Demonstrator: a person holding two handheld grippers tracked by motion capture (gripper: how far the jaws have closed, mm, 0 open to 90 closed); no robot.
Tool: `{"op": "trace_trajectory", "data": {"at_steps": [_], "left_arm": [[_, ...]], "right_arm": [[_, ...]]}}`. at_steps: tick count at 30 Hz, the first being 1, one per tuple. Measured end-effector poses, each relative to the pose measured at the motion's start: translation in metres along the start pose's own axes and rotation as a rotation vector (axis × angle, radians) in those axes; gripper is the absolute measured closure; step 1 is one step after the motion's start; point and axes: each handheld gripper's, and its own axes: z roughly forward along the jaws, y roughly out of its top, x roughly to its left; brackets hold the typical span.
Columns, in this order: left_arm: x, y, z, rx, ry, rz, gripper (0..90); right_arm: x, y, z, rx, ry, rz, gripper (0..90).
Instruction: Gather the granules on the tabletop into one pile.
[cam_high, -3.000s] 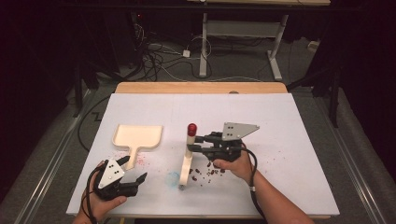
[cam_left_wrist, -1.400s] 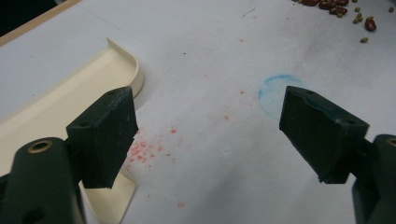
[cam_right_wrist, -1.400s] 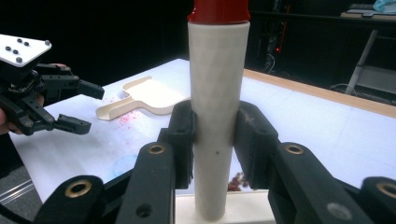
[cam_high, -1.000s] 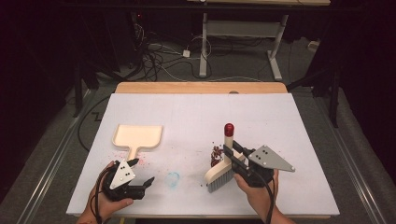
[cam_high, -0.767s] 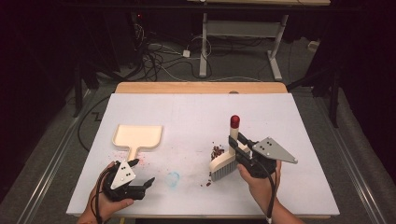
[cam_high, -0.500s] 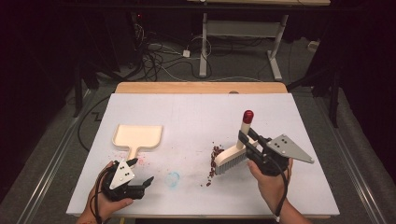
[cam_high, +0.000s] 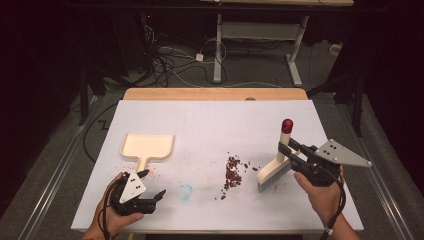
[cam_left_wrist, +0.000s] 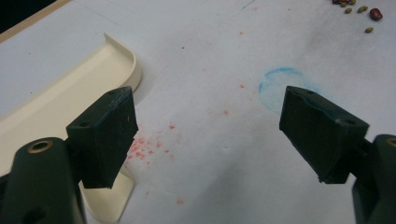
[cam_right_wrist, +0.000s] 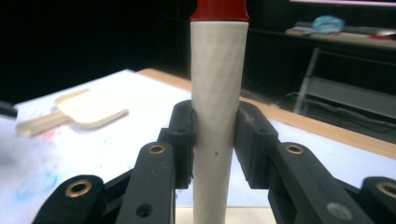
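While the right gripper (cam_high: 291, 152) is shut tight on the handle of a small brush (cam_high: 276, 162), the left gripper (cam_high: 150, 186) waits with its jaws wide open and nothing in them. In the right gripper view the two black jaws press on both sides of the cream handle, just below its red cap (cam_right_wrist: 219, 10).

The brush stands tilted on the white table (cam_high: 215, 125), at the right side. Its handle goes up and a bit far, and its bristles (cam_high: 274, 178) touch the table or sit just over it; I cannot tell which. Its head runs slanted from near to far.

A little pile of dark red and green beans (cam_high: 232, 172) lies just to the left of the bristles, with a small gap between them. This is what matters most: the beans are on the left of the brush, so a sweep would likely have to go left.

Farther left lies a cream dustpan (cam_high: 148, 147), flat on the table, with its handle pointing near. It is well apart from the beans. The left gripper is near the dustpan handle, much nearer than the right one, so my guess is that it would pick the pan up. A blue ring mark (cam_high: 185, 190) and pink specks (cam_left_wrist: 144, 144) are on the table by the left gripper.
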Motion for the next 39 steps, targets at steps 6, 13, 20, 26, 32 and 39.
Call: {"op": "trace_trajectory", "data": {"at_steps": [6,13,20,26,32,39], "left_arm": [[0.001,0.002,0.002,-0.002,-0.004,-0.012,18.5],[0.000,0.002,0.004,0.005,-0.012,-0.015,18.5],[0.001,0.001,0.001,-0.006,-0.006,-0.029,18.5],[0.001,0.000,0.001,-0.004,-0.009,-0.025,18.5],[0.001,0.000,-0.001,-0.010,-0.010,-0.027,18.5],[0.002,-0.001,-0.002,-0.013,-0.009,-0.027,18.5]], "right_arm": [[-0.030,-0.010,0.019,0.053,0.038,-0.093,69.8],[-0.052,-0.015,0.046,0.009,0.155,-0.023,70.0],[-0.037,-0.014,0.078,-0.008,0.305,-0.030,69.7],[-0.011,-0.011,0.095,-0.024,0.448,-0.056,69.9],[0.000,-0.008,0.096,-0.056,0.490,-0.041,70.0],[0.017,0.000,0.073,-0.031,0.373,-0.029,70.1]]}}
